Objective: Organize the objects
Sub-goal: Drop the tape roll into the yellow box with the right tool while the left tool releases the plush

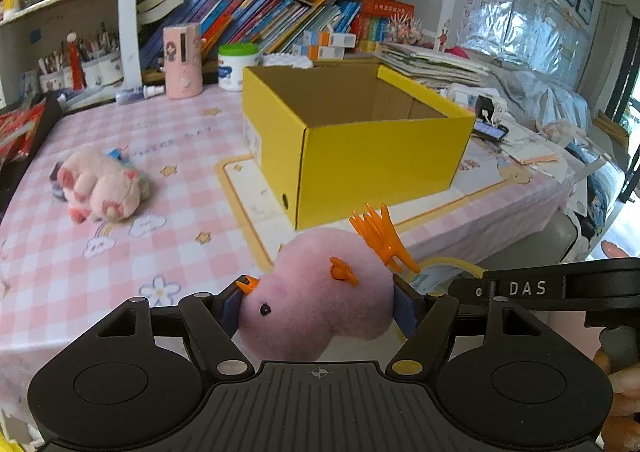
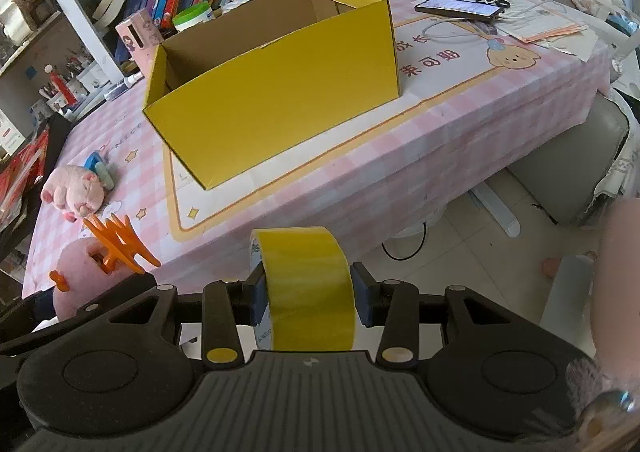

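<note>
My left gripper (image 1: 320,310) is shut on a pink plush chick (image 1: 320,292) with orange beak, wings and comb, held above the near table edge. In the right wrist view that chick (image 2: 80,264) shows at the lower left. My right gripper (image 2: 308,294) is shut on a roll of yellow tape (image 2: 306,284), its blue pads pressing both flat sides, off the table's front edge. An open yellow cardboard box (image 1: 380,168) (image 2: 280,92) stands on the table ahead of both grippers, with nothing visible inside. A pink plush pig (image 1: 100,184) (image 2: 74,188) lies to the left.
The table wears a pink checked cloth (image 1: 120,252) with a cartoon mat (image 2: 460,68) under the box. Books, a pink holder (image 1: 182,60) and a white tub (image 1: 236,66) line the back. A phone (image 2: 458,8), charger and papers lie at the right. A grey chair (image 2: 572,156) stands beside the table.
</note>
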Available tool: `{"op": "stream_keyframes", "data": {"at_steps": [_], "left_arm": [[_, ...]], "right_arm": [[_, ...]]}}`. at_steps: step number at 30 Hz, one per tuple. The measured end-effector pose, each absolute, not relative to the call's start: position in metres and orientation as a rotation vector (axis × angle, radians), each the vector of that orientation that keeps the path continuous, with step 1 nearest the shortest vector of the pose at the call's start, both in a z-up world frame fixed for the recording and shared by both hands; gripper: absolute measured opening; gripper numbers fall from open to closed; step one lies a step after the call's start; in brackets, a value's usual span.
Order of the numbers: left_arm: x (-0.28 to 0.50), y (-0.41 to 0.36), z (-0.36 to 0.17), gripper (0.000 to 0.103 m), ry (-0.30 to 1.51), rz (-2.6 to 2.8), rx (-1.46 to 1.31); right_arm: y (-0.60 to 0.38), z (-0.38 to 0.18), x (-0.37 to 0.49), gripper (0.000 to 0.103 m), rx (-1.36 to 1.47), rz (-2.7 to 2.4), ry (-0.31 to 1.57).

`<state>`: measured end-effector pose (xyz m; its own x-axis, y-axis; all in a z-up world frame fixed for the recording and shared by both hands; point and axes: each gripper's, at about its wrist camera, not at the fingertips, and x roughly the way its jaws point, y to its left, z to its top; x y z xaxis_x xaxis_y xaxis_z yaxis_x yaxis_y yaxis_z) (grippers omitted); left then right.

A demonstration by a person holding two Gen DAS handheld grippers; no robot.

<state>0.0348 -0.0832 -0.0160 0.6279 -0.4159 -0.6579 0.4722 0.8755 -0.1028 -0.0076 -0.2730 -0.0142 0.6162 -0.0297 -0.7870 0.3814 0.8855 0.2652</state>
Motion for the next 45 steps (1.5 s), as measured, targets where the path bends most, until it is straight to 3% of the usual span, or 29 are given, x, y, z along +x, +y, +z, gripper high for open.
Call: {"op": "stream_keyframes", "data": {"at_steps": [15,27,45], "left_arm": [[0.071,-0.12,0.011,0.072,0.588,-0.538,0.087],[0.118,-0.16,0.038,0.072,0.464,-0.489,0.073],[0.182,-0.212,0.005,0.072,0.632,-0.363,0.132]], "right_arm": [[-0.305,0.019,0.036,0.04,0.376,-0.227,0.785],[-0.36,0.084,0.09,0.039,0.311,-0.205,0.541],[-0.391,0.042,0.215,0.039,0.2,-0.009,0.705]]}}
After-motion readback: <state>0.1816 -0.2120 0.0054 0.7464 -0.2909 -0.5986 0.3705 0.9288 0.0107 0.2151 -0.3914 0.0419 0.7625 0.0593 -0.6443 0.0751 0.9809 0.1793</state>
